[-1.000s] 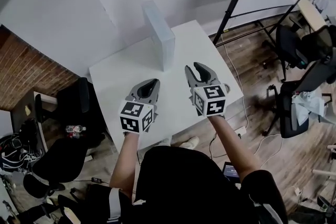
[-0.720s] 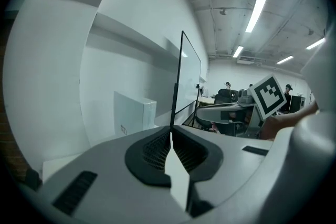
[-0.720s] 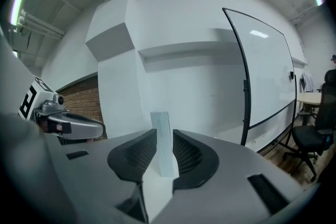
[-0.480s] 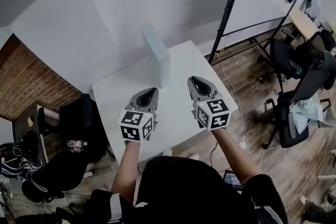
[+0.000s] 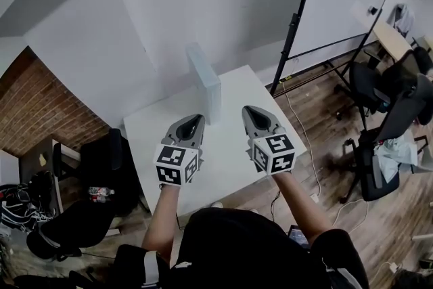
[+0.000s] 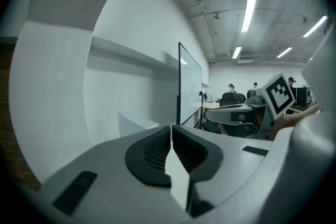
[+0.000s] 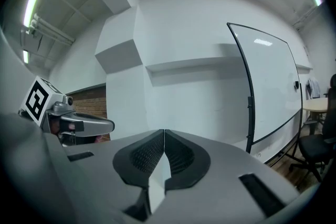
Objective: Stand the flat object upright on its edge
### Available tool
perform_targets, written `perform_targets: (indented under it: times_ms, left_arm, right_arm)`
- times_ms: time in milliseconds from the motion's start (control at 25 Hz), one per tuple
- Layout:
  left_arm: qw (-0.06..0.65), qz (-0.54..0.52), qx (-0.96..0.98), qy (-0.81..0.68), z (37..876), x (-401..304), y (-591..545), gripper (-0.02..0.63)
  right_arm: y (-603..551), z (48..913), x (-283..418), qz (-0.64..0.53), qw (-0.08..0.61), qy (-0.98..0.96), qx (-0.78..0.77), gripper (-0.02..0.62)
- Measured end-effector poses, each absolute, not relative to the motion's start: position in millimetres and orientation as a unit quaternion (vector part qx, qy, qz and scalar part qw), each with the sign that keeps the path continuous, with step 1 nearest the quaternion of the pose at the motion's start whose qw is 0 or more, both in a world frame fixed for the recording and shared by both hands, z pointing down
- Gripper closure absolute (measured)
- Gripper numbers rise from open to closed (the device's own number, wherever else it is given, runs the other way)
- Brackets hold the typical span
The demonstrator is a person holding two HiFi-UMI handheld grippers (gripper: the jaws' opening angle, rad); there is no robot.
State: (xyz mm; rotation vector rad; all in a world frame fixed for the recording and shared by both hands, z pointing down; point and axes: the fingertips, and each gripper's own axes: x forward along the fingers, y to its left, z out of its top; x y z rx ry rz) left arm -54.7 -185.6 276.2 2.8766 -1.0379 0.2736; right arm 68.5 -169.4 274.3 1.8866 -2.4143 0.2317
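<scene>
A flat white box (image 5: 206, 82) stands upright on its long edge at the back of the white table (image 5: 226, 145); a corner of the box (image 6: 135, 122) shows in the left gripper view. My left gripper (image 5: 195, 122) hovers above the table in front of the box, a little to its left, jaws shut and empty. My right gripper (image 5: 252, 113) is level with it to the right of the box, jaws also shut with nothing between them. Neither gripper touches the box.
A whiteboard on a black stand (image 5: 301, 10) rises right of the table. Black office chairs (image 5: 385, 95) stand on the wood floor at right, another chair (image 5: 91, 159) and bags at left beside a brick wall (image 5: 40, 105). White walls lie behind the table.
The right gripper's jaws have closed from open to shut. Both grippers stay in front of the upright box while the head view has tilted up slightly.
</scene>
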Motion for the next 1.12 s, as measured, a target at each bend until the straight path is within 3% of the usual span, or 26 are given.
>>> perform_targets:
  times_ms: [560,1120]
  left_arm:
    - [0.014,0.073,0.936,-0.343,255.0,-57.4,-178.7,0.583]
    - [0.041,0.042,0.937,-0.344,250.1,-65.4,-172.1,0.583]
  right_arm:
    - [-161.9,251.7,58.5,0.048,0.023,-0.799,0.599,0.555]
    - [-152.9,250.3,53.1,0.046,0.022,-0.802,0.595,0.555]
